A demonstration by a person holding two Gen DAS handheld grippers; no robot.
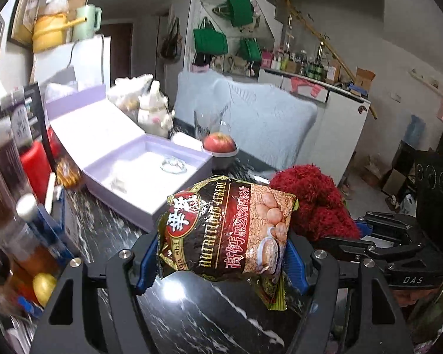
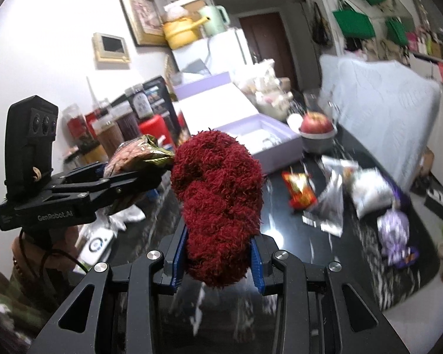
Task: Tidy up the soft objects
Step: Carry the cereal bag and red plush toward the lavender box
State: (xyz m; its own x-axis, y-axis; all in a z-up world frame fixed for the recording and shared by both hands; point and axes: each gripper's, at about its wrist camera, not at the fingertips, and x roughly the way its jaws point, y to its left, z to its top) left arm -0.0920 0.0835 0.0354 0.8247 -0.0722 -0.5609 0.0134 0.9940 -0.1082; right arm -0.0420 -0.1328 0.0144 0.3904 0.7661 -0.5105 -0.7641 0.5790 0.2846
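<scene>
In the left wrist view my left gripper (image 1: 221,268) is shut on a dark red and brown cereal bag (image 1: 227,230), held above the black marble table (image 1: 209,318). To its right hangs the fuzzy red soft object (image 1: 313,200). In the right wrist view my right gripper (image 2: 218,262) is shut on that fuzzy red object (image 2: 218,203), lifted off the table. The left gripper (image 2: 127,181) with the bag (image 2: 133,156) shows at the left of that view. An open lilac box (image 1: 144,162) lies behind; its tray holds small clear items.
Several snack packets (image 2: 333,194) and a purple pouch (image 2: 394,233) lie on the table at the right. A bowl with an apple (image 2: 316,129) stands beside the lilac box (image 2: 251,129). Jars and bottles (image 1: 14,194) crowd the left edge. A pale blue cushion (image 1: 262,118) sits behind the table.
</scene>
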